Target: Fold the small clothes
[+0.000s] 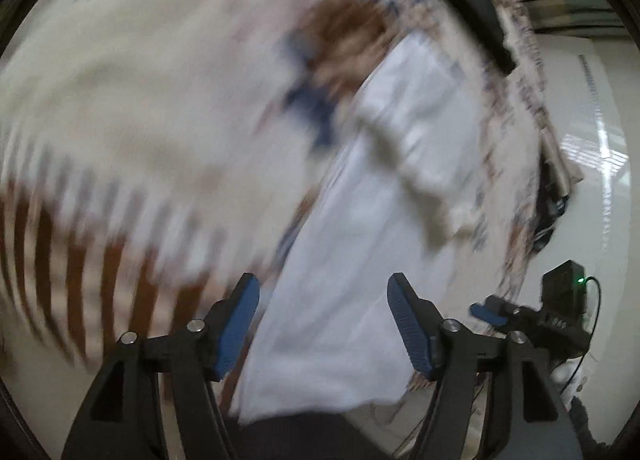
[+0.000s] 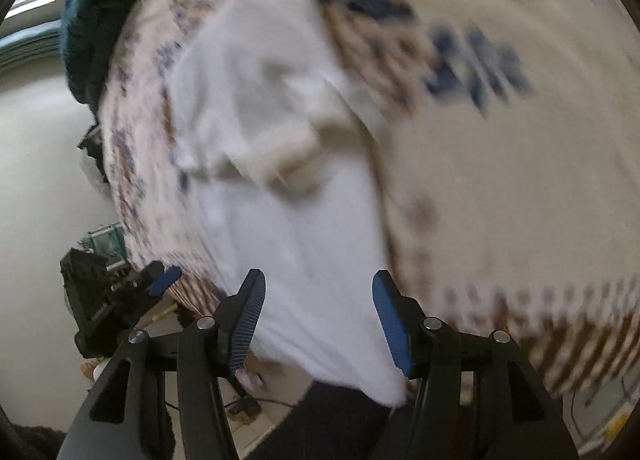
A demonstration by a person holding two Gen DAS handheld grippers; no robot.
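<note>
A white garment [image 1: 360,260] lies spread on a cream tablecloth [image 1: 140,119] with blue and brown patterns; both views are smeared by motion. A creased cream fold [image 1: 404,163] crosses the garment's middle. My left gripper [image 1: 323,284] hovers open over the garment's near edge, its blue pads apart and not pressing on cloth. In the right wrist view the same garment [image 2: 304,227] runs away from my right gripper [image 2: 319,278], which is also open above the near hem. Each gripper shows in the other's view: the right gripper [image 1: 486,310] and the left gripper [image 2: 164,280].
The tablecloth [image 2: 500,179] has a brown striped fringe at the table's edge. A dark green bundle [image 2: 92,19] sits at the far end. Pale floor [image 2: 36,179] lies beyond the table. A black device with a green light [image 1: 564,280] stands on the floor.
</note>
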